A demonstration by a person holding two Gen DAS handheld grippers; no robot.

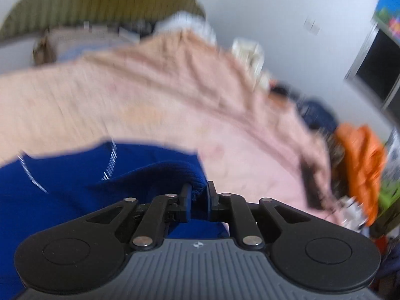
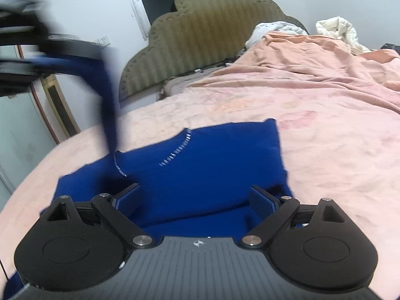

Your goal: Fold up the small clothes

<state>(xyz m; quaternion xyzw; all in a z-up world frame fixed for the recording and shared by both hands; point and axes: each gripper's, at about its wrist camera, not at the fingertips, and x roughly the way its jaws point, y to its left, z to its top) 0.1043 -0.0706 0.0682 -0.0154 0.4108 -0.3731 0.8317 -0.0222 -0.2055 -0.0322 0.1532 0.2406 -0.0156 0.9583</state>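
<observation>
Big bed (image 2: 325,115) with a pink sheet takes up most of both views, olive padded headboard (image 2: 200,37) at the far end and a white wall behind it. Some crumpled white bedding (image 2: 337,31) sits up near the head, and the left wrist view catches an orange cloth (image 1: 360,160) off the bed's edge, pretty blurry. The blue top (image 2: 200,170) lies spread on the sheet, its neckline trim showing. Left gripper (image 1: 200,195) is nearly closed, pinching a blue sleeve that stretches up from the top, so that bit is lifted off the bed. Right gripper (image 2: 195,197) hangs over the near edge of the top, jaws wide apart, holding nothing.
</observation>
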